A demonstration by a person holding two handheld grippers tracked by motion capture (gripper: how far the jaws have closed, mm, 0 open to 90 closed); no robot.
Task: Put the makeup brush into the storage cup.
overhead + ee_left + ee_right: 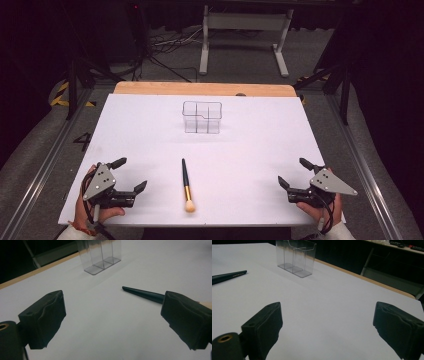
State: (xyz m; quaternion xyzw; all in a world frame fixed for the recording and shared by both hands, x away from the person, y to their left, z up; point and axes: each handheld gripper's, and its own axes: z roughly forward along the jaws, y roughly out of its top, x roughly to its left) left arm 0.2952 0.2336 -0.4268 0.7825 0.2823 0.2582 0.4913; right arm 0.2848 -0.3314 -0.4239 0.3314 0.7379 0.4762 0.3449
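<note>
A makeup brush (186,185) with a black handle, gold ferrule and pale bristles lies on the white tabletop (250,150), bristles toward the near edge. Its handle (142,293) reaches in from the right of the left gripper view, and its tip (227,276) lies at the left of the right gripper view. A clear plastic organizer (201,117) with compartments stands upright farther back (101,255) (295,257). My left gripper (131,175) rests open at the near left, left of the brush. My right gripper (292,172) rests open at the near right. Neither holds anything.
A wooden strip (205,89) runs along the table's far edge. Beyond it are a white metal stand (245,37) and cables (165,45) on the dark floor. Metal rails (37,170) flank the table on both sides.
</note>
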